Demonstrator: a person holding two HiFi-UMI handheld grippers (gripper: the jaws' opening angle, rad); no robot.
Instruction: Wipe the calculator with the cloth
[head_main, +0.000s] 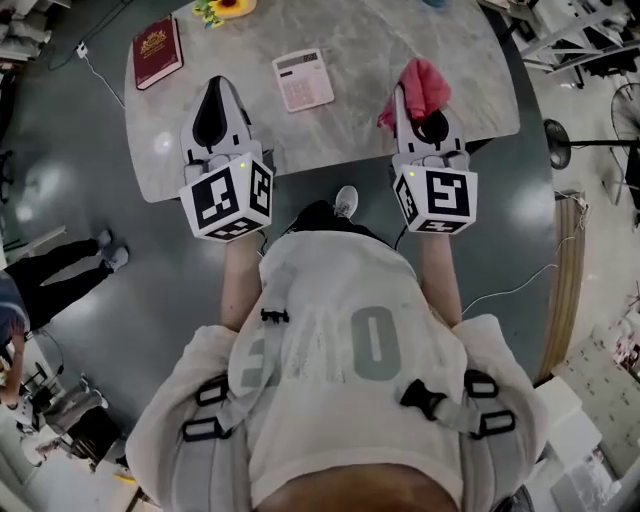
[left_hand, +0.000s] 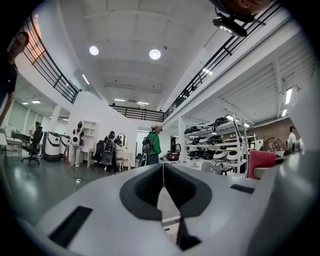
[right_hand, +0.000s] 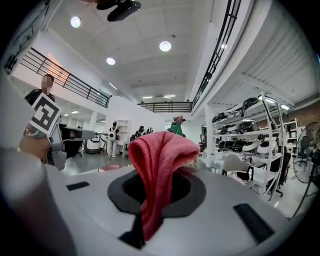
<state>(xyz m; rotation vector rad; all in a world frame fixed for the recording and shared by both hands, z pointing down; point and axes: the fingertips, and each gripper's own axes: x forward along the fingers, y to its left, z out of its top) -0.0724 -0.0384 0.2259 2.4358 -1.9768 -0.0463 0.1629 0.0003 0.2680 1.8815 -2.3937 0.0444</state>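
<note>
Head view: calculator (head_main: 303, 79) lies flat on the marble table (head_main: 380, 30), between the two grippers, touching neither. Right gripper (head_main: 412, 95) is clamped on the red cloth (head_main: 427, 84) (it bunches up above the jaws). Left gripper (head_main: 222, 88) has its jaws pressed together, nothing held. Red book (head_main: 157, 50) sits near the table's left edge.

— Ahead and to the left of the left gripper (head_main: 222, 88)?
— Red book (head_main: 157, 51). Lies flat on the grey marble table (head_main: 420, 30), near its left edge. Sunflower (head_main: 225, 8) at the far edge, almost straight ahead of the same gripper.
— Out to the right of the right gripper (head_main: 413, 98)?
— Standing fan (head_main: 560, 143) on the floor, just past the table's corner.
— Farther off, along the jaws?
— White shelving (right_hand: 250, 142) to the right, person in green (left_hand: 153, 145) dead ahead, round ceiling lights (left_hand: 155, 54) high above.
</note>
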